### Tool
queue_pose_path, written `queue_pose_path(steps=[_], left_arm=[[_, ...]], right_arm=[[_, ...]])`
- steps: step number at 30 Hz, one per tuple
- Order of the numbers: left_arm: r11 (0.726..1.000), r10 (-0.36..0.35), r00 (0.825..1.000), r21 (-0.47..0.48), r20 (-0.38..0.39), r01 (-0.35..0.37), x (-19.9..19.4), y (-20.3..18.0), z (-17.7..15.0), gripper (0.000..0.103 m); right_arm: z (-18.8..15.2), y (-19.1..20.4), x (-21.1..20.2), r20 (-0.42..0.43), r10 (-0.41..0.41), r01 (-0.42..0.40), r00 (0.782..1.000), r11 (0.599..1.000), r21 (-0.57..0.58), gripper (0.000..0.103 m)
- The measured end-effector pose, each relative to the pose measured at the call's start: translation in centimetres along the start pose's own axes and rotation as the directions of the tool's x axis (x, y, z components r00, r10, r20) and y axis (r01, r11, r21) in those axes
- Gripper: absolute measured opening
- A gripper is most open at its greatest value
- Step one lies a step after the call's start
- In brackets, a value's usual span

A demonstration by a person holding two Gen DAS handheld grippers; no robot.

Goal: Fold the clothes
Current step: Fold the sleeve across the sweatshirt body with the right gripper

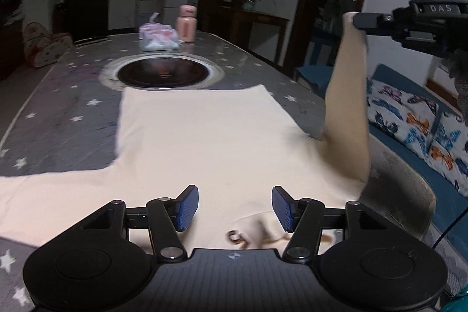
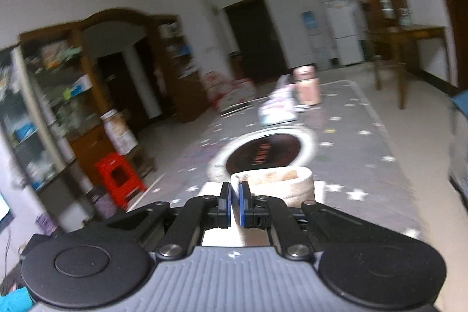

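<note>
A cream garment [image 1: 199, 136] lies spread flat across the star-patterned counter [image 1: 67, 107], near its round inset burner [image 1: 162, 73]. The right gripper [image 2: 235, 205] pinches the sleeve cuff [image 2: 275, 180], lifting it well above the counter, while the left gripper [image 1: 235, 208] hovers over the collar, fingers [image 1: 187, 208] wide apart.

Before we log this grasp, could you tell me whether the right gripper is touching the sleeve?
Touching. The right wrist view shows the right gripper shut on the sleeve cuff between its pads.
</note>
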State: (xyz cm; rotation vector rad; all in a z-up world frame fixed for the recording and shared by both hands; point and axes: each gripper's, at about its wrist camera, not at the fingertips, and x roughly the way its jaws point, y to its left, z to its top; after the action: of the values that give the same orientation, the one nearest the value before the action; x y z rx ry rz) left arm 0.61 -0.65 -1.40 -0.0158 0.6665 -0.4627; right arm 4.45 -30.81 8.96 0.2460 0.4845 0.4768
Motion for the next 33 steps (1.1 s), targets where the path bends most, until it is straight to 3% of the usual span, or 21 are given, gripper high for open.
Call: queue_pose_path(steps=[7,12,17,23,27,33], left_arm=[[0.997,0.046,0.998,-0.063,0.034,-0.044,-2.3,3.0,-1.0,0.061],[0.993,0.075,0.997,-0.097,0.037,-0.071,-3.2,4.6,-1.6,0.061],[0.992,0.074,0.997,-0.101,0.035,-0.070,-3.1,5.1,-1.4,0.059],[0.996,0.044,0.998,-0.082,0.040,-0.041,-2.1,4.2,-0.6,0.052],[0.998,0.017,0.999,-0.063,0.032,-0.015,-0.8,3.3,0.0,0.052],[0.999,0.017,1.000,-0.029,-0.007,-0.018,1.1,2.3,0.1,0.052]], right_arm=[[-1.6,6.2,7.8,-0.137,0.098,-0.112,0.986,0.989,-0.097,0.004],[-5.1,8.8,12.8,-0.287,0.167,-0.199,0.943,0.976,-0.086,0.006],[-6.6,9.9,13.3,-0.325,0.174,-0.218,0.930,0.970,-0.106,0.009],[-6.7,6.3,9.8,-0.339,0.059,-0.119,0.939,0.980,-0.160,0.009],[-8.7,2.9,7.2,-0.369,-0.033,-0.026,0.929,0.988,-0.153,0.010],[-11.0,0.9,5.4,-0.388,-0.119,0.056,0.914,0.984,-0.172,0.009]])
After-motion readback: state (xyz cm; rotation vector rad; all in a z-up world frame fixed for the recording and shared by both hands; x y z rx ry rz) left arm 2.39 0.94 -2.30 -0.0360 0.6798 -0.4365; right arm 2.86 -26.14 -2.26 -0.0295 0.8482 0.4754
